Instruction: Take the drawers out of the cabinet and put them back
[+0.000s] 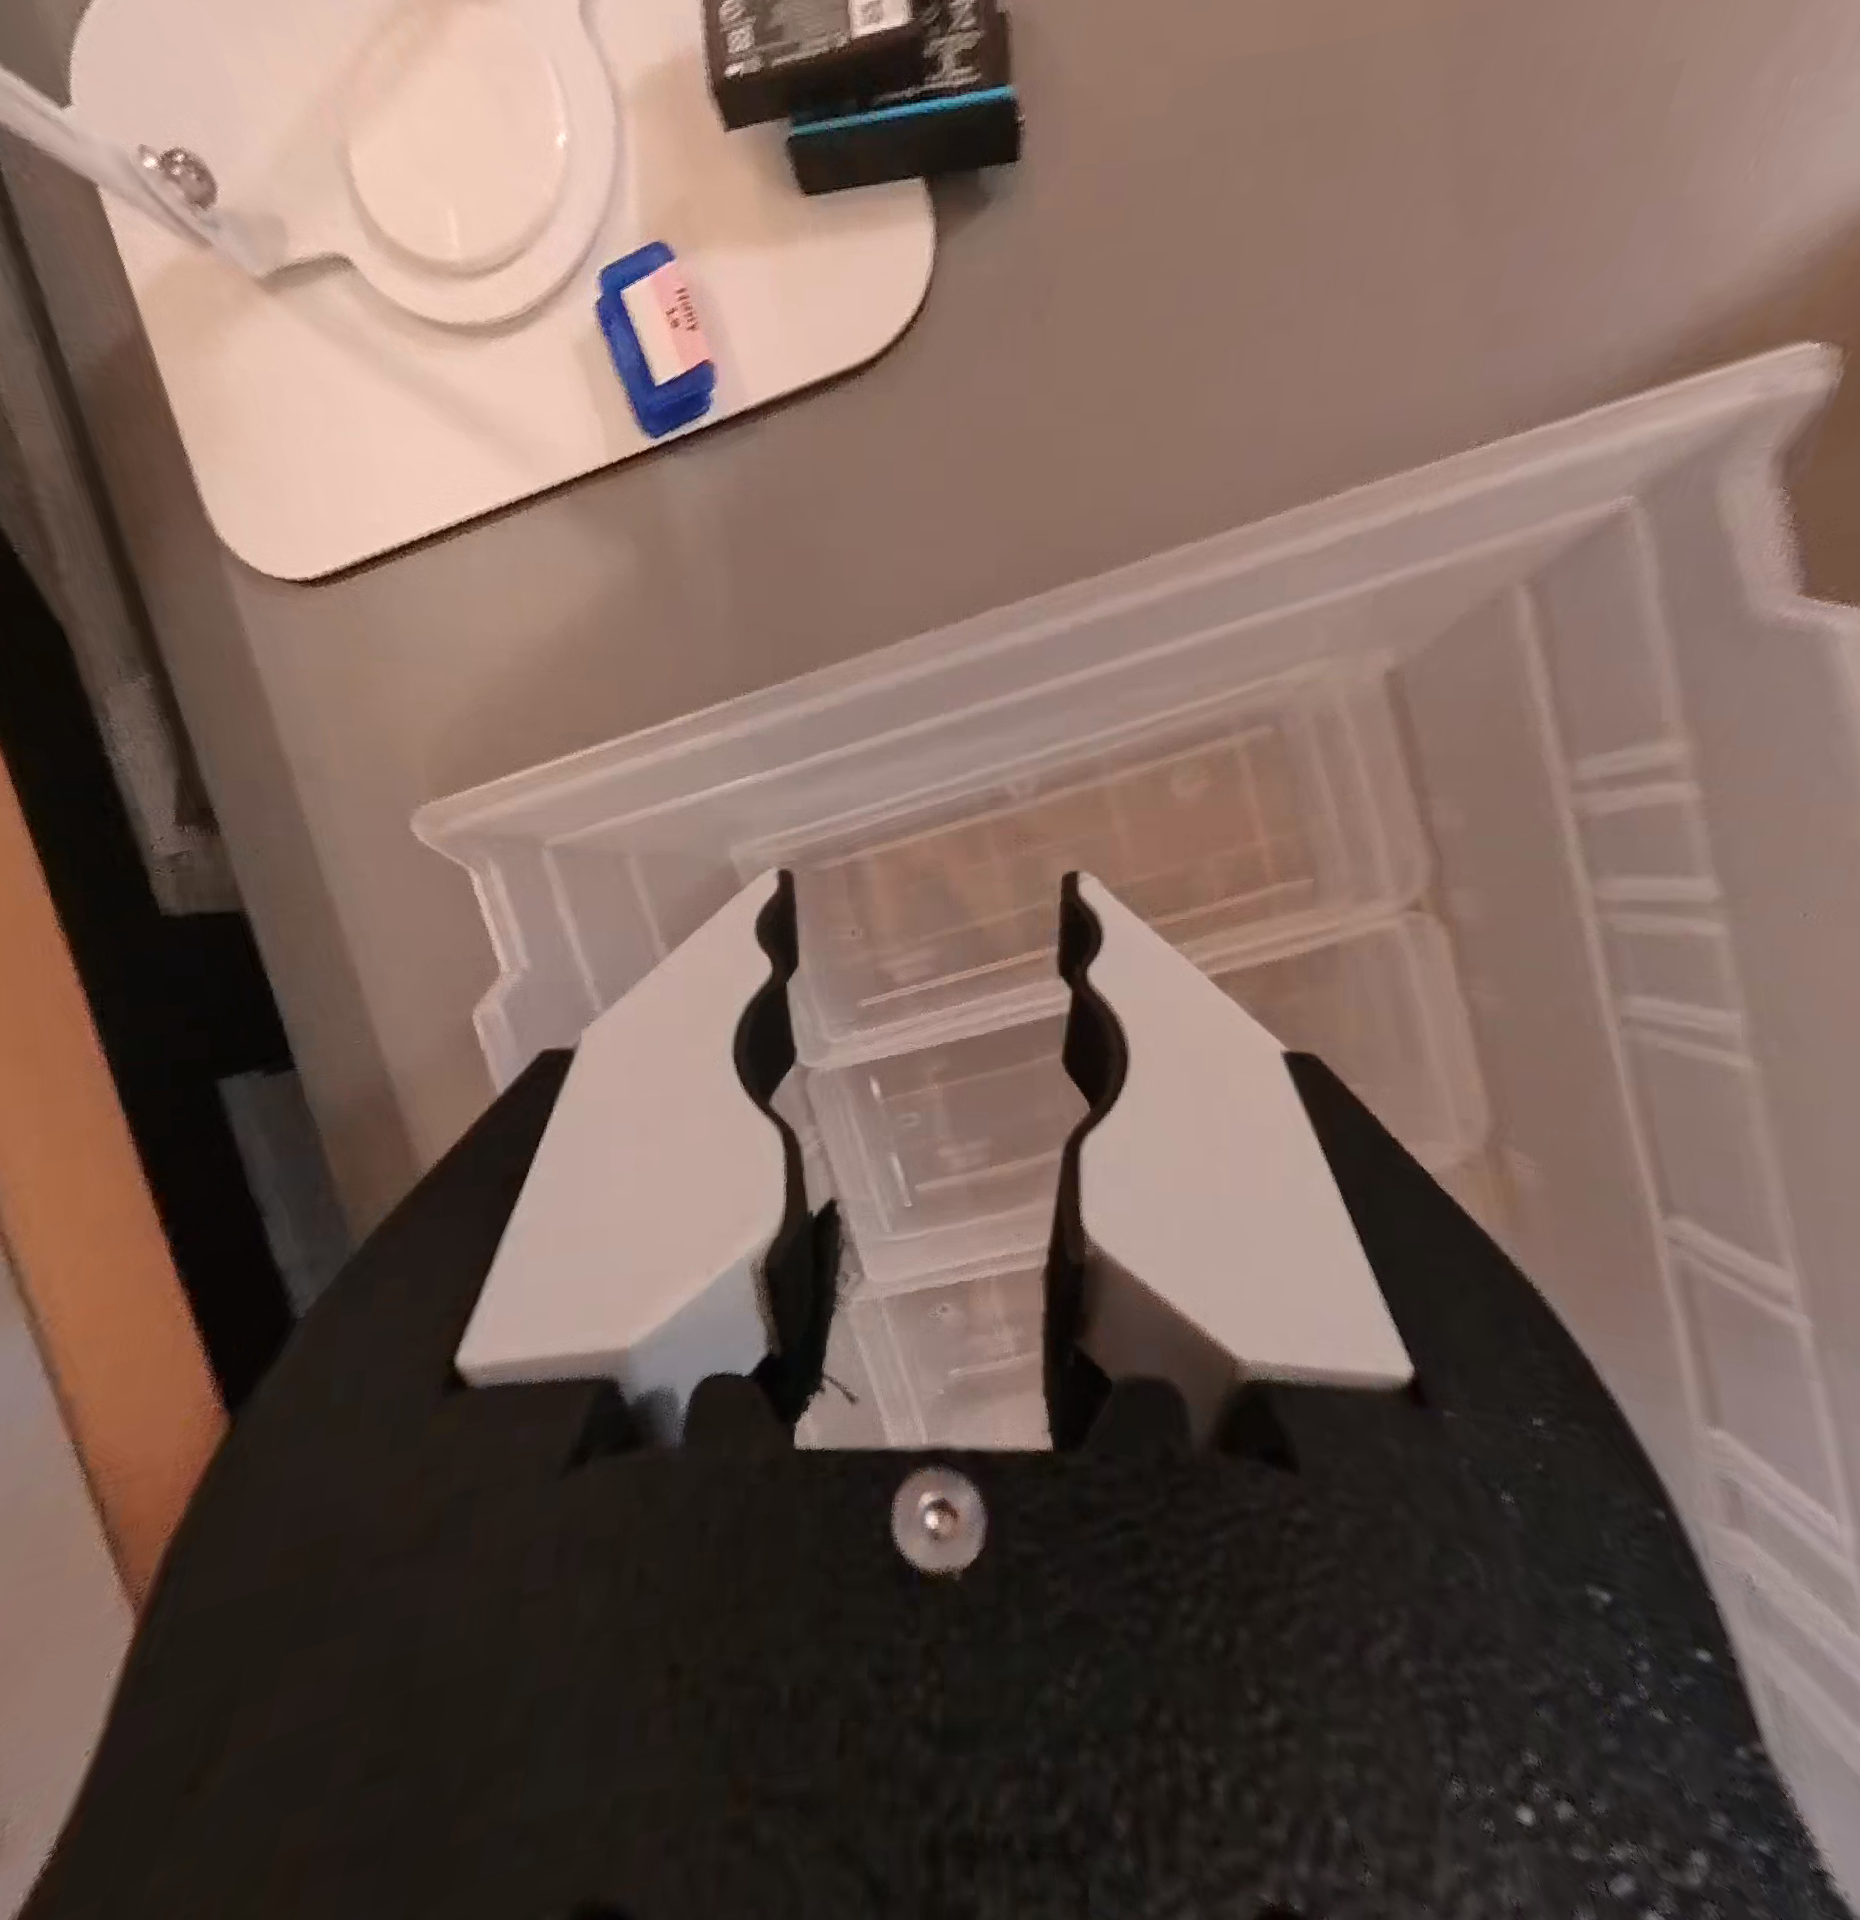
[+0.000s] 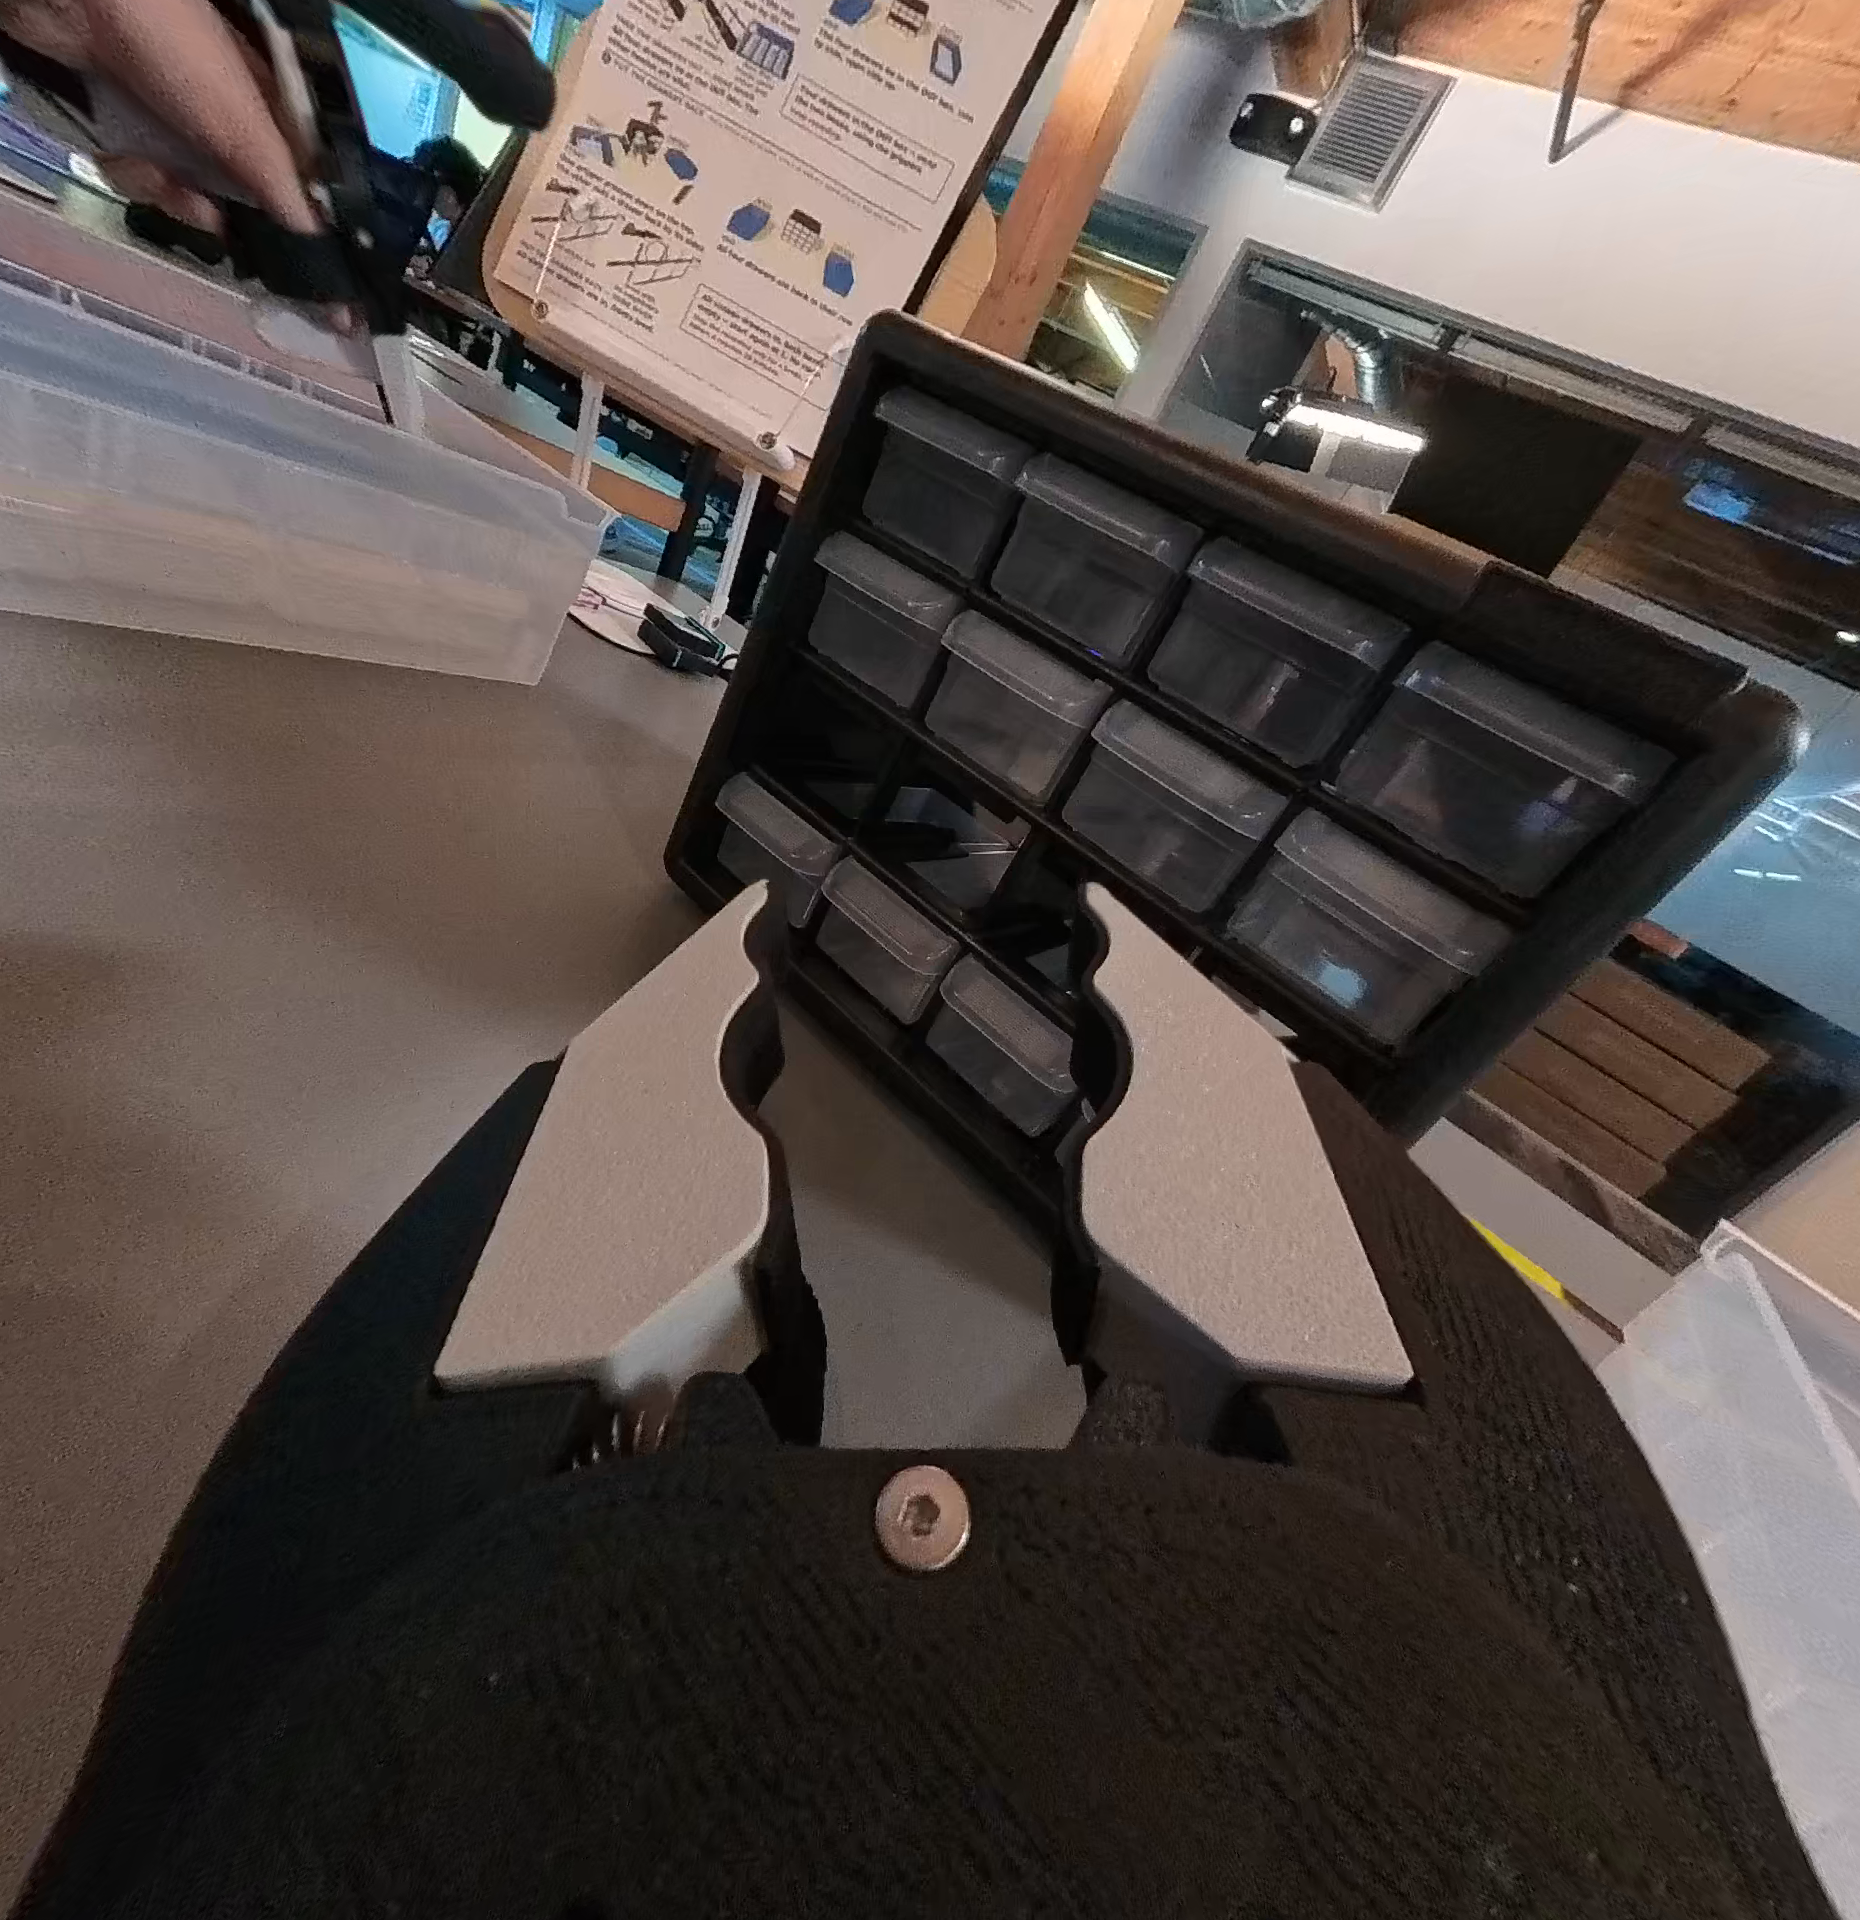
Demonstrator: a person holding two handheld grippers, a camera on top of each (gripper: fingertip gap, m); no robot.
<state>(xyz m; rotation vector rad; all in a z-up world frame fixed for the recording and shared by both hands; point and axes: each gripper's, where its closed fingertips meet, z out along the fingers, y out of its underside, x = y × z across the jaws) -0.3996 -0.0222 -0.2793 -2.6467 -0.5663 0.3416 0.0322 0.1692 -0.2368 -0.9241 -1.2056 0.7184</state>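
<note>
With both hand-held grippers gaping empty, the left (image 1: 926,935) over drawers (image 1: 926,1132) in a bin (image 1: 1113,665), the right (image 2: 926,935) should have squared to the cabinet (image 2: 1591,966) first.

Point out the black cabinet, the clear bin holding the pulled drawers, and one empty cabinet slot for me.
cabinet (image 2: 1773,727): right wrist view, right side of its black frame.
bin (image 1: 1165,644): left wrist view, far rim.
empty slot (image 2: 832,743): right wrist view, dark opening at the left of the third row.
</note>
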